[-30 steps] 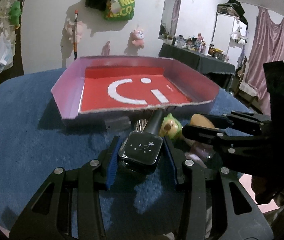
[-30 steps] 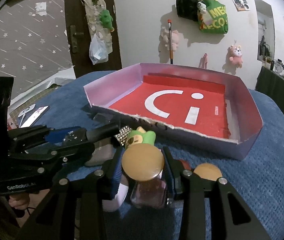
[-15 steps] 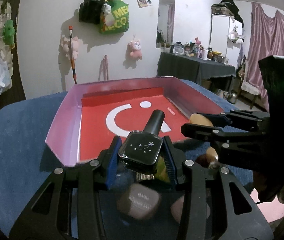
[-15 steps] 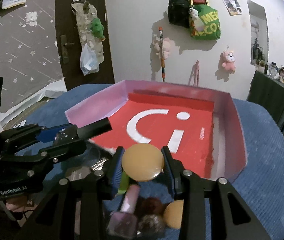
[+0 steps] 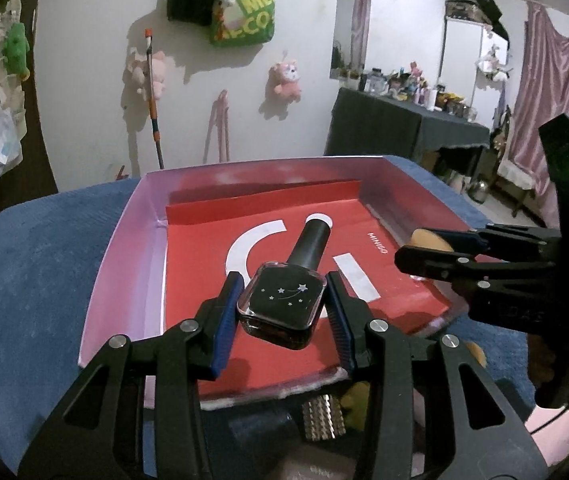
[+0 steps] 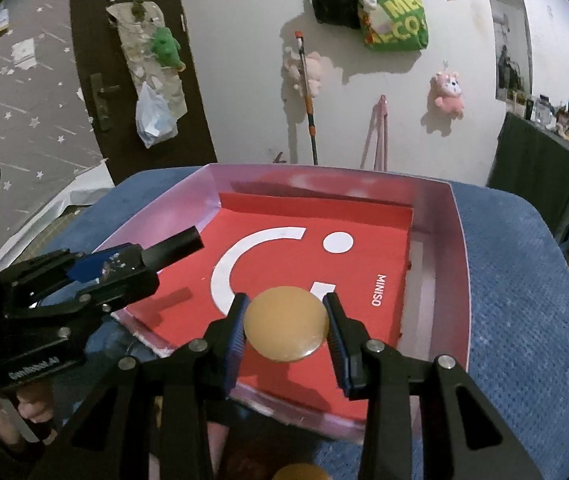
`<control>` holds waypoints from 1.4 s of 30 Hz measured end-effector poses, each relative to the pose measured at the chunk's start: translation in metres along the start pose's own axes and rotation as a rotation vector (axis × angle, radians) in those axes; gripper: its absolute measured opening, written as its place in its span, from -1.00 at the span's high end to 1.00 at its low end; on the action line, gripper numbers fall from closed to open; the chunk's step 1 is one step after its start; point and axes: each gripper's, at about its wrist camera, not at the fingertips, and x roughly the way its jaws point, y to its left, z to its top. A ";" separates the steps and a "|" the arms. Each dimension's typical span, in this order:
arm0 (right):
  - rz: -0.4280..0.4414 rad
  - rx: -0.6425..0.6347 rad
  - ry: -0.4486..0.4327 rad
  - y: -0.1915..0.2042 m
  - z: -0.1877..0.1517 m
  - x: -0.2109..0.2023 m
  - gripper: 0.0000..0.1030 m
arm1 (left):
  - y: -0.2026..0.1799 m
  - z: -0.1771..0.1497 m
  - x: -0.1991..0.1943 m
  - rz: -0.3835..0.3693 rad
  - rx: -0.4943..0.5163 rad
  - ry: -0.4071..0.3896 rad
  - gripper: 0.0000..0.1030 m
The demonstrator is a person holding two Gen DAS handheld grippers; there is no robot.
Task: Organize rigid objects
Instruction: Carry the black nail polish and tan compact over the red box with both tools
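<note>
Left hand-held gripper [image 5: 282,308] tilted down, clamping bottle [image 5: 284,306] (over tray [image 5: 124,264])

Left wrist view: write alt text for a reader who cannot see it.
The left gripper holds a black nail polish bottle between its fingers above a red-lined tray on a blue cloth. At right, the right gripper holds a tan round-topped object over the tray.

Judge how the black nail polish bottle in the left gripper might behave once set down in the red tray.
The nail polish bottle looks like glass, so probably rigid but breakable. Its flat square body should resist rolling. Stood upright in the tray, the tall cap might make it tippy.
</note>
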 end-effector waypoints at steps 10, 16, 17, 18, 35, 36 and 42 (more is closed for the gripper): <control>-0.009 -0.001 0.036 -0.015 0.016 0.038 0.23 | 0.019 0.015 0.037 0.065 -0.037 0.067 0.24; -0.026 0.007 0.083 -0.023 0.019 0.054 0.23 | 0.032 0.019 0.063 0.065 -0.079 0.125 0.24; -0.028 0.011 0.091 -0.025 0.019 0.056 0.23 | 0.035 0.019 0.068 0.062 -0.090 0.139 0.24; -0.030 0.014 0.096 -0.026 0.019 0.058 0.23 | 0.036 0.019 0.071 0.063 -0.095 0.147 0.24; -0.035 -0.019 0.152 -0.018 0.007 0.063 0.23 | 0.059 0.012 0.091 0.135 -0.069 0.247 0.24; -0.042 -0.025 0.149 -0.017 0.007 0.063 0.23 | 0.058 0.012 0.092 0.130 -0.066 0.251 0.24; -0.079 -0.048 0.193 -0.015 0.006 0.080 0.22 | 0.056 0.011 0.097 0.102 -0.035 0.285 0.24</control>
